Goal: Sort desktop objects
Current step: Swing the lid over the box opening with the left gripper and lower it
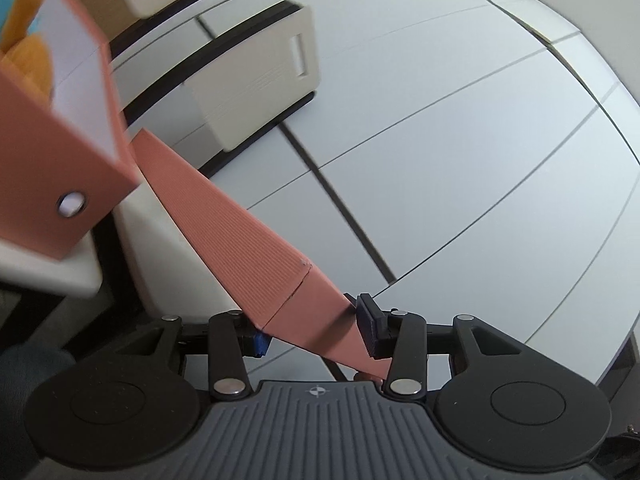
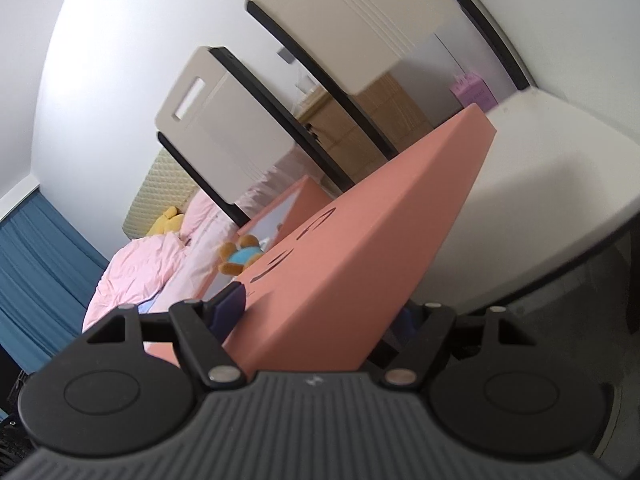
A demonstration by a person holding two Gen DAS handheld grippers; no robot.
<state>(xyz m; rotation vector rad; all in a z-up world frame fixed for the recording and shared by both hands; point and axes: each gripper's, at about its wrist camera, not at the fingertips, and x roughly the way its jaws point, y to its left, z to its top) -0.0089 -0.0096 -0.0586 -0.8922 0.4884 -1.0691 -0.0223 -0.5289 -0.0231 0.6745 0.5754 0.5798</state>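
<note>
A salmon-pink ribbed panel (image 1: 240, 232) runs from the upper left down between my left gripper's (image 1: 316, 336) fingers, which are shut on its lower end. Beside it at the left stands a salmon-pink box (image 1: 60, 184) with a round hole in its end; an orange and blue plush toy (image 1: 24, 20) shows at its top. In the right wrist view my right gripper (image 2: 320, 316) is shut on a large salmon-pink box part (image 2: 360, 248) with curved cut-outs on its upper face. Behind it an open pink box (image 2: 296, 204) holds the plush toy (image 2: 240, 256).
A white desk edge (image 1: 60, 276) lies under the box, and the desk (image 2: 560, 184) shows at the right. Beige panels with slot handles (image 1: 260, 80) (image 2: 224, 120) stand behind. Pale floor tiles (image 1: 460, 140), a bed with a pink duvet (image 2: 136, 268) and a blue curtain (image 2: 36, 264) lie beyond.
</note>
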